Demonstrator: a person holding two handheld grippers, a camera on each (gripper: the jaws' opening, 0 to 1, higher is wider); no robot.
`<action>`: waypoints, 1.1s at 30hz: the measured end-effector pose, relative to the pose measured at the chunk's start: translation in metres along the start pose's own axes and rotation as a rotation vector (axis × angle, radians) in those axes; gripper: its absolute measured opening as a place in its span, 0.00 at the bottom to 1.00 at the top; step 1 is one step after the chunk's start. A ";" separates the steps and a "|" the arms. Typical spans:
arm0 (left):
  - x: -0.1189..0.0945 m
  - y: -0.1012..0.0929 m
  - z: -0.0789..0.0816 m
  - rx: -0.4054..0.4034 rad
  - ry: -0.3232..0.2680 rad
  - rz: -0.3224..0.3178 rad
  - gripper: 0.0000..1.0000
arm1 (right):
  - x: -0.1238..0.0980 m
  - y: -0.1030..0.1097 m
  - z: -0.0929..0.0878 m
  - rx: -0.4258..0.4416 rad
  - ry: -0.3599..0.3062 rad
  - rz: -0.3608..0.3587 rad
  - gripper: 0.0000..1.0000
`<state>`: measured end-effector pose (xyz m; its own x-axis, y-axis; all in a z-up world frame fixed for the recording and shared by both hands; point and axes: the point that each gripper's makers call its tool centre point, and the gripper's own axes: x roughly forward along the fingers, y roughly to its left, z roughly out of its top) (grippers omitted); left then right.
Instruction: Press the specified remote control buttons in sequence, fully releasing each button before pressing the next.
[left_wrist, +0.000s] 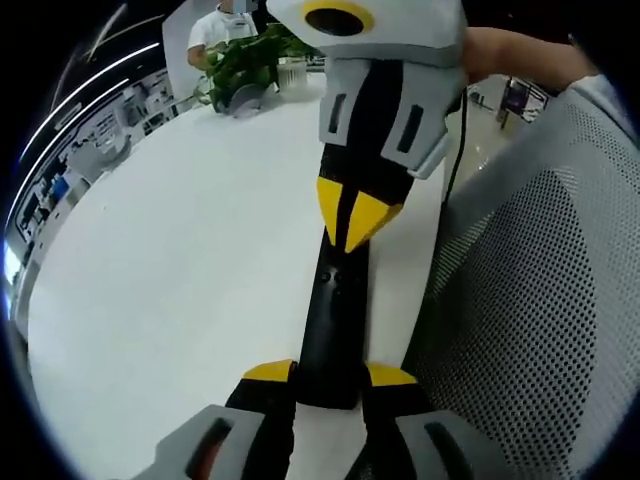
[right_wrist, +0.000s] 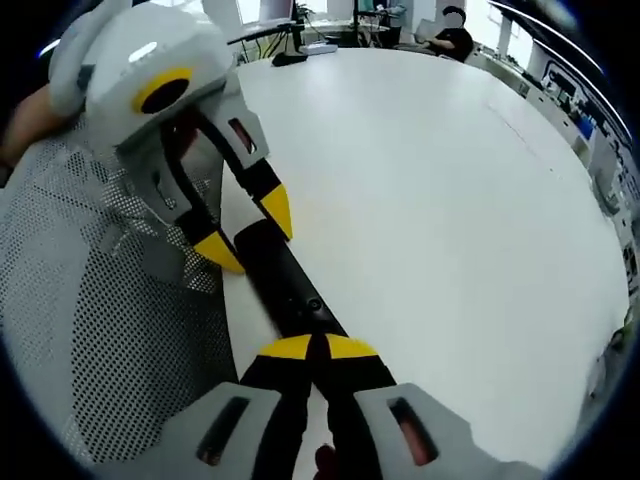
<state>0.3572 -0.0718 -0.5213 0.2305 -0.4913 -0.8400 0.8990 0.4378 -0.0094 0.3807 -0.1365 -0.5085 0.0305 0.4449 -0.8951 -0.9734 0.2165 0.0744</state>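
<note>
- Pressing looks underway: right tongs (right_wrist: 318, 347), tips together, bear on the remote (right_wrist: 285, 280).
- Left tongs (left_wrist: 330, 373) clamp its end on the desk (left_wrist: 180, 260).
- Next: lift fully clear.

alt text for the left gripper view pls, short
A black remote control lies on a white table, its near end between the left tongs, while the right tongs, tips closed, point down at its far end. A mesh chair back stands alongside; a potted plant sits beyond.
</note>
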 end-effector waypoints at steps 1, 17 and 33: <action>0.000 0.000 0.000 0.001 0.001 -0.001 0.25 | 0.001 0.000 -0.001 -0.004 0.008 0.000 0.01; 0.002 0.002 0.001 0.001 0.009 -0.005 0.25 | 0.006 -0.001 0.001 0.006 0.077 0.012 0.00; 0.001 0.000 0.001 0.026 0.009 -0.012 0.24 | 0.001 0.000 0.012 0.125 0.083 0.099 0.00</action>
<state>0.3578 -0.0729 -0.5219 0.2162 -0.4895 -0.8448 0.9111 0.4122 -0.0057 0.3832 -0.1252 -0.5037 -0.0880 0.3973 -0.9135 -0.9347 0.2840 0.2136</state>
